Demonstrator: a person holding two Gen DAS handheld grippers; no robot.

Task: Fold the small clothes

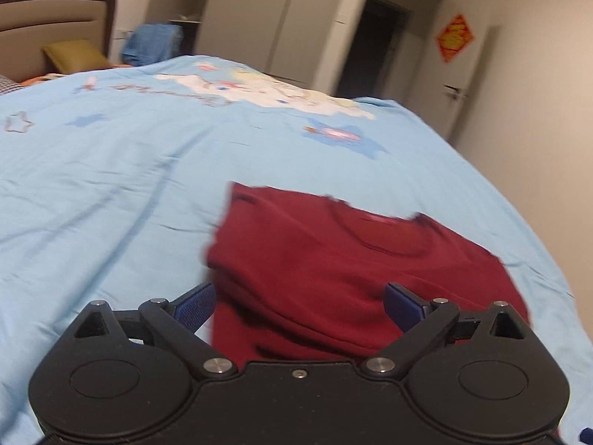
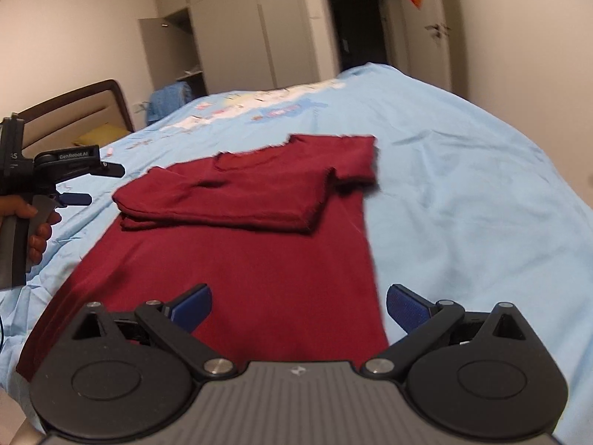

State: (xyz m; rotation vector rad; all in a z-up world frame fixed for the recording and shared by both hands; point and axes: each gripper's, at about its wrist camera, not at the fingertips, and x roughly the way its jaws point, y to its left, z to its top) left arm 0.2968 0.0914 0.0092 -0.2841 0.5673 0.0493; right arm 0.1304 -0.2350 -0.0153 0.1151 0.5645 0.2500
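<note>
On the pale blue bedsheet [image 2: 463, 193], a dark red T-shirt [image 2: 259, 259] lies flat, its soft knit dull and slightly fuzzy at the edges. Its upper part is doubled over: one sleeve and side panel are folded across the chest, forming a thicker band with a straight lower edge, while the short sleeve [image 2: 355, 163] on the other side sticks out squarely. The lower body of the shirt spreads as a long smooth rectangle toward the right wrist camera. The sheet is thin cotton, lightly creased, printed with stars and a cartoon band of white and yellow (the print is too blurred to read).

The right gripper [image 2: 298, 307] hovers above the shirt's hem area, its black hinged arms splayed and its blue ribbed pads [image 2: 406, 309] set wide apart, holding nothing. The left gripper [image 1: 300, 304] is likewise spread, blue pads on either side of the shirt's folded edge with no cloth between them that I can make out. From the right wrist view the same left tool shows at the side of the shirt, just off the cloth over the sheet, with a hand [image 2: 35, 226] wrapped around its grey handle, fingers curled and the tool pointing level across the bed.

Beyond stand a padded headboard [image 2: 78, 111] and a wardrobe [image 2: 237, 37].
</note>
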